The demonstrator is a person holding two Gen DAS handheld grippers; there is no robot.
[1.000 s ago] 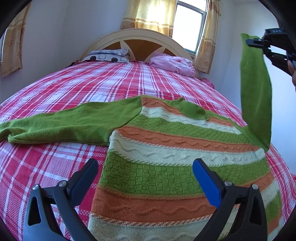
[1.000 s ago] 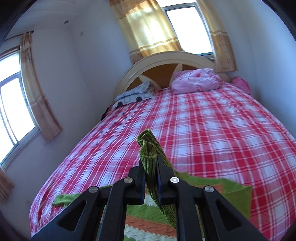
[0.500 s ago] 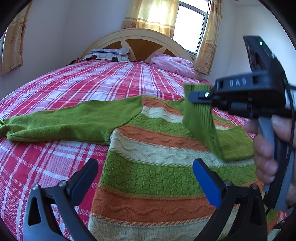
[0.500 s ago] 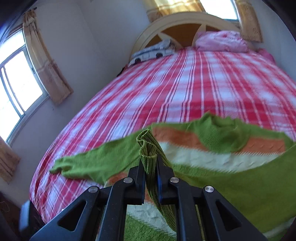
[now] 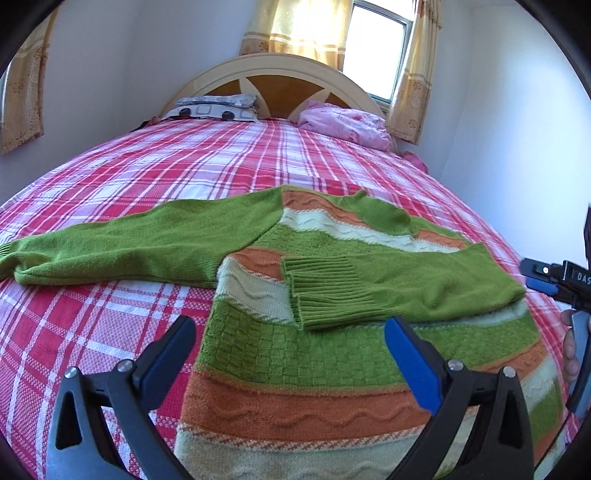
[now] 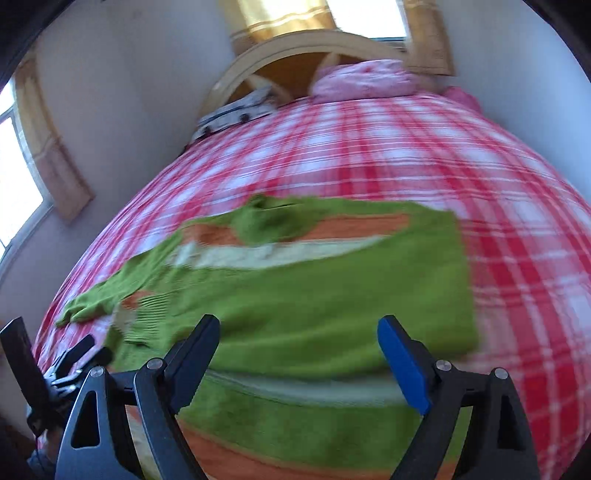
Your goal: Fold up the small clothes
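A striped sweater [image 5: 332, 354] in green, orange and cream bands lies flat on a bed [image 5: 229, 162] covered with a red-and-white plaid sheet; its hem lies nearest the left wrist camera and its collar is turned toward the headboard [image 5: 280, 79]. Taking the sweater as landmark: one green sleeve [image 5: 122, 247] stretches out from the shoulder sideways onto the plaid sheet, lying flat. The other green sleeve [image 5: 402, 284] is folded across the chest of the sweater, its ribbed cuff [image 5: 314, 291] resting on the cream and orange bands near the middle of the body.

The left gripper [image 5: 290, 354] hovers over the lower part of the sweater with its jaws spread wide; nothing is between them and they do not touch the knit.

The right gripper [image 6: 299, 350] is over the folded sleeve near the sweater's side edge. Its jaws are opening and stand wide apart, with only the sleeve fabric seen beyond the gap, none of it pinched. In the left wrist view the same tool shows at the far side of the sweater, just beyond the fold of the sleeve, held by a hand [image 5: 570, 343]. The right wrist view is blurred.

Beyond the sweater's collar, against the headboard, lie a grey patterned pillow [image 5: 216, 107] and a pink bundle of bedding [image 5: 343, 120]. Yellow curtains [image 5: 291, 27] flank a window [image 5: 376, 48] behind the headboard.
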